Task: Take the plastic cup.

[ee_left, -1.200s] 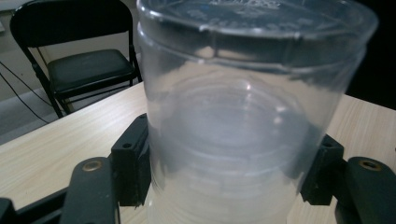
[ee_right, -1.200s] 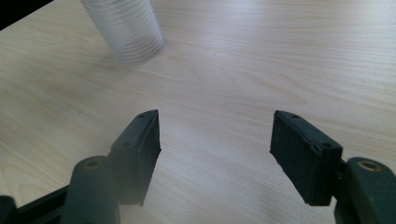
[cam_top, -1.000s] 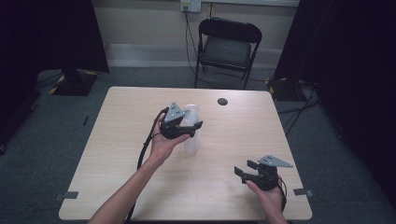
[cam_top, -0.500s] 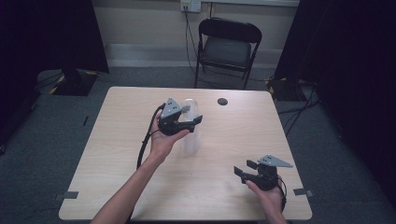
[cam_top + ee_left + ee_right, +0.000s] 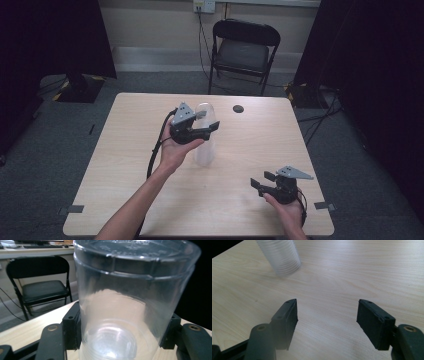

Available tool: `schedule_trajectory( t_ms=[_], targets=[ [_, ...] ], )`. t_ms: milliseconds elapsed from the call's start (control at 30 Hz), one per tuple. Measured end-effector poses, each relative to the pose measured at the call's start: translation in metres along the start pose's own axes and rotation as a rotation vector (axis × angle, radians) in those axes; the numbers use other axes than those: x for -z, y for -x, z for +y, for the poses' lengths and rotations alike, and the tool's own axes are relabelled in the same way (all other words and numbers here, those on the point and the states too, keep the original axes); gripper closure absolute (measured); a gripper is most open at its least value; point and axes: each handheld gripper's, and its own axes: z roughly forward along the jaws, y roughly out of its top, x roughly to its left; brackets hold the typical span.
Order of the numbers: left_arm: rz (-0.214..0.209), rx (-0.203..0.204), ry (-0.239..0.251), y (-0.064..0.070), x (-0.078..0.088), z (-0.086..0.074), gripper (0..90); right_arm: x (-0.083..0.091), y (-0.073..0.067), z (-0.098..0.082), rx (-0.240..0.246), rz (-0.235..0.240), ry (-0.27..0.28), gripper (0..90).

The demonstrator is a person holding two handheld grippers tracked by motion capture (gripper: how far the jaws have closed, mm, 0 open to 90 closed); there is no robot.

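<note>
The left hand-held gripper [image 5: 207, 129] has just been closing its jaws around the clear plastic cup [image 5: 130, 302], which stands upright near the middle of the worktop [image 5: 120, 165]; both pads sit against its lower wall. Thin, see-through and ribbed near the base, the cup is probably light, slippery and easily crushed, so a gentle grip low on the wall suits it. The right hand-held gripper [image 5: 327, 317] rests wide open, holding nothing, well apart from the cup.

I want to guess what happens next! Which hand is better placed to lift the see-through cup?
Probably the left. The left tool has just been closing, with a pad on each side of the clear cup. The right tool is open, away from it.
</note>
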Motion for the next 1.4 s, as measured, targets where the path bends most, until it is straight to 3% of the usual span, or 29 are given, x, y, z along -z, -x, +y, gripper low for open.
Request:
schedule_trajectory(
  t_ms=[267, 400, 733, 867, 1100, 1400],
  targets=[
    [0.000, -0.004, 0.017, -0.004, 0.005, 0.009, 36.7, -0.001, 0.000, 0.000, 0.004, 0.002, -0.004, 32.6],
    [0.003, 0.018, 0.031, -0.005, 0.009, 0.010, 36.9, -0.001, 0.000, 0.000, 0.005, 0.001, -0.004, 32.6],
    [0.042, 0.007, 0.024, -0.007, 0.023, 0.014, 37.0, -0.001, -0.001, 0.000, 0.012, 0.003, -0.004, 32.6],
    [0.043, 0.030, 0.026, -0.008, 0.030, 0.015, 37.0, -0.002, -0.002, 0.000, 0.015, 0.000, -0.004, 32.6],
    [0.005, 0.088, 0.009, -0.011, 0.047, 0.012, 37.0, -0.002, -0.003, 0.000, 0.010, 0.004, -0.010, 32.7],
    [0.029, 0.133, -0.009, -0.017, 0.066, 0.001, 37.0, -0.006, -0.008, 0.000, 0.027, -0.006, -0.014, 36.1]
  ],
)
